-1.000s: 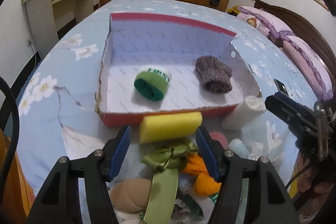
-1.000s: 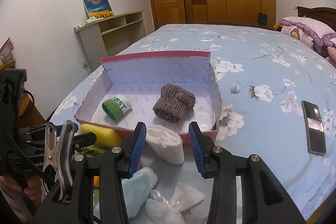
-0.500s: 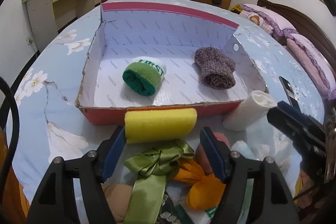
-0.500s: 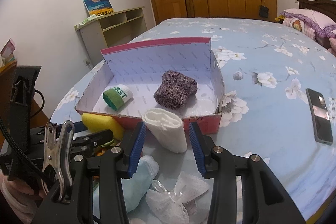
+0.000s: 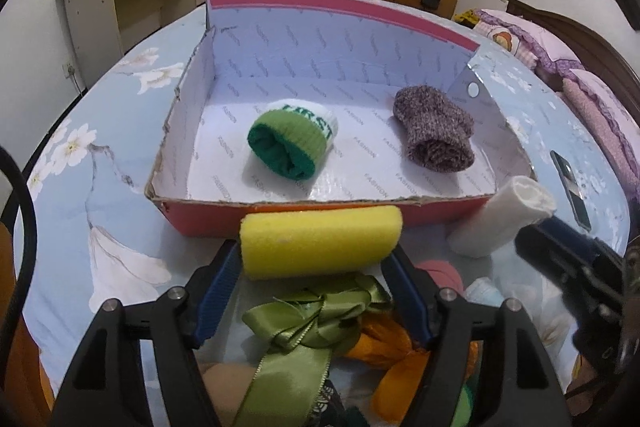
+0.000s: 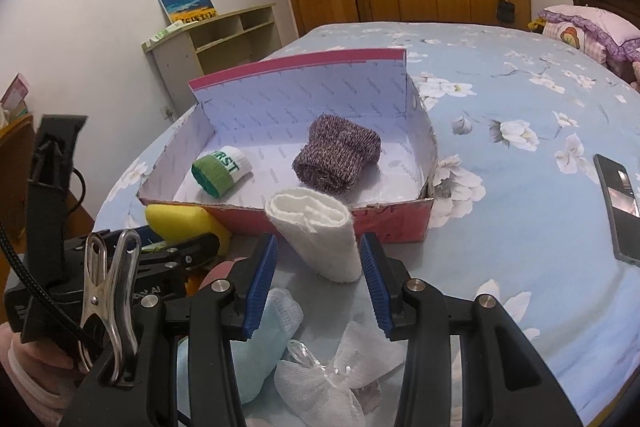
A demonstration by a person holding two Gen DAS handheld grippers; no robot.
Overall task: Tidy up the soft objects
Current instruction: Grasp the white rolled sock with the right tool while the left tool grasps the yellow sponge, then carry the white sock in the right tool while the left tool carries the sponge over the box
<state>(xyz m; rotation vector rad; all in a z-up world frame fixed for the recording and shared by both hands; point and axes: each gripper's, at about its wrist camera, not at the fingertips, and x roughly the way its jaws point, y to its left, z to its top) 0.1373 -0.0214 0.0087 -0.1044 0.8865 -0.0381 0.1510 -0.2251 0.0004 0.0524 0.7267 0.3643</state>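
Sponge (image 5: 320, 241) sits between your left gripper (image 5: 314, 275) pads as they close on it, just short of the box (image 5: 400, 217) front edge. Your right gripper (image 6: 318, 267) clamps the white roll (image 6: 320, 233); open floor lies past the rim, between the two socks.

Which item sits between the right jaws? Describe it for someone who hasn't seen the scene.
Find the red shoebox on the blue floral bedspread. Just outside its near wall, towards its right end, lies a white rolled sock, between the right gripper pads. It is plain white and tube-shaped, whereas the yellow sponge to its left is a block, and the sock rolls inside the box are green and brown.
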